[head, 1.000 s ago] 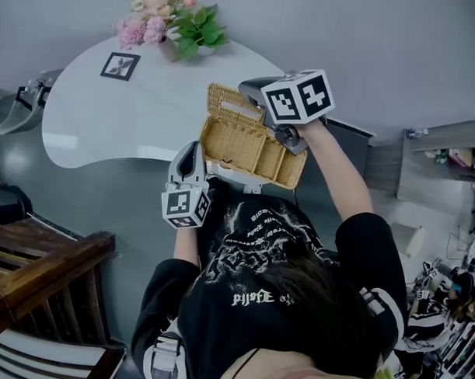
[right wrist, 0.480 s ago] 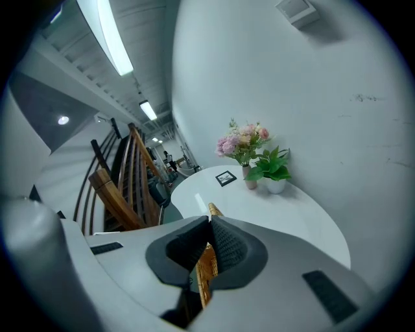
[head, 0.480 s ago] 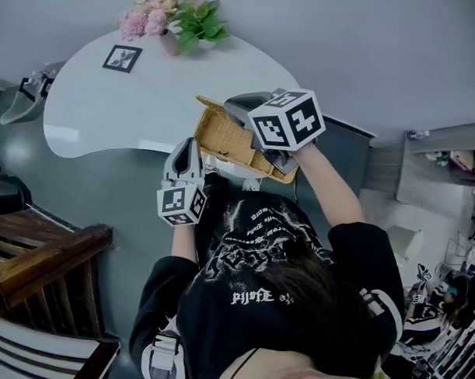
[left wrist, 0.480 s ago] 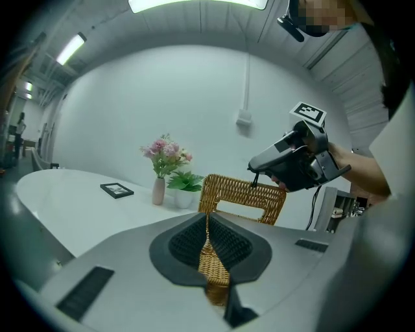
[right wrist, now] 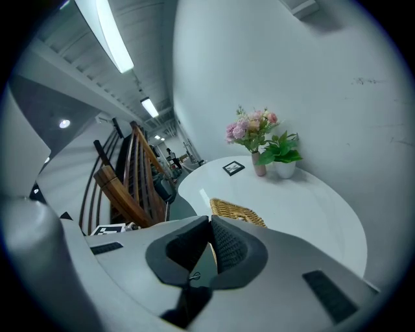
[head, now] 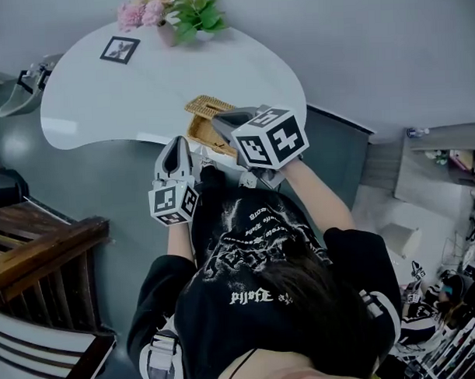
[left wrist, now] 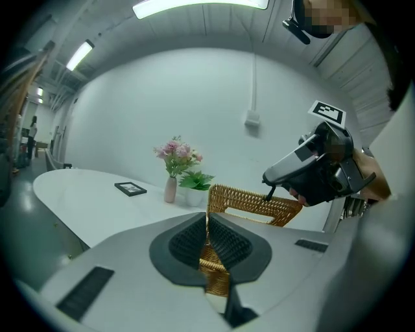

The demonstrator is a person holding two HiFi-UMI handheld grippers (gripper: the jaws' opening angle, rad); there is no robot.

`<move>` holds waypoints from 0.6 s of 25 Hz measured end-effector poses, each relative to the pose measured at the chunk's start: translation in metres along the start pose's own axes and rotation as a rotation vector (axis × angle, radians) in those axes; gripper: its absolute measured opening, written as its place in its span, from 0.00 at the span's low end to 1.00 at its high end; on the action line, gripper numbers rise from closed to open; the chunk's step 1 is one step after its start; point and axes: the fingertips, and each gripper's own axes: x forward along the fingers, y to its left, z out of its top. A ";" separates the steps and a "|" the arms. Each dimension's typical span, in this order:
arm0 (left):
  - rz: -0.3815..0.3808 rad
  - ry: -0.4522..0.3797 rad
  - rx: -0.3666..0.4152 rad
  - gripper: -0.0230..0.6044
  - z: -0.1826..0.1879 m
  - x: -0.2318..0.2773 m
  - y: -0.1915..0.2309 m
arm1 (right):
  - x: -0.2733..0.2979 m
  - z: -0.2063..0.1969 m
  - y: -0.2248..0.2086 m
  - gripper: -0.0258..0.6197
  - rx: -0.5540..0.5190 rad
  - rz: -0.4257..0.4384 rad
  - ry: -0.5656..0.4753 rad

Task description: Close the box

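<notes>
Box location: the wicker box (head: 198,132) stands at the near edge of the white table (head: 133,95), in front of the person and between the two claws.
Lid: the lid (left wrist: 248,199) lies low and slanted over the box body. Whether it sits flush cannot be told.
Left gripper (left wrist: 207,222): jaws pressed together on the near wicker wall of the box, which shows in the slit between the pads.
Right gripper (right wrist: 209,228): jaws almost together, pinching a thin edge of the lid. The rest of the lid runs out ahead of the jaw tips.
Relative position: right gripper above the box on the lid's side, left gripper low at the box's near left wall.
Table, far end: flowers (head: 169,8) and a picture frame (head: 118,49), well apart from the box.
</notes>
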 end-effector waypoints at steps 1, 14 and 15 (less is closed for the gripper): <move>0.004 -0.001 0.000 0.08 0.000 -0.001 0.000 | 0.002 -0.004 0.002 0.10 -0.002 0.000 0.006; 0.018 0.010 0.001 0.08 -0.005 -0.007 0.002 | 0.027 -0.052 0.016 0.10 -0.016 -0.013 0.094; 0.020 0.009 -0.001 0.08 -0.006 -0.008 0.003 | 0.030 -0.057 0.016 0.10 -0.014 -0.016 0.101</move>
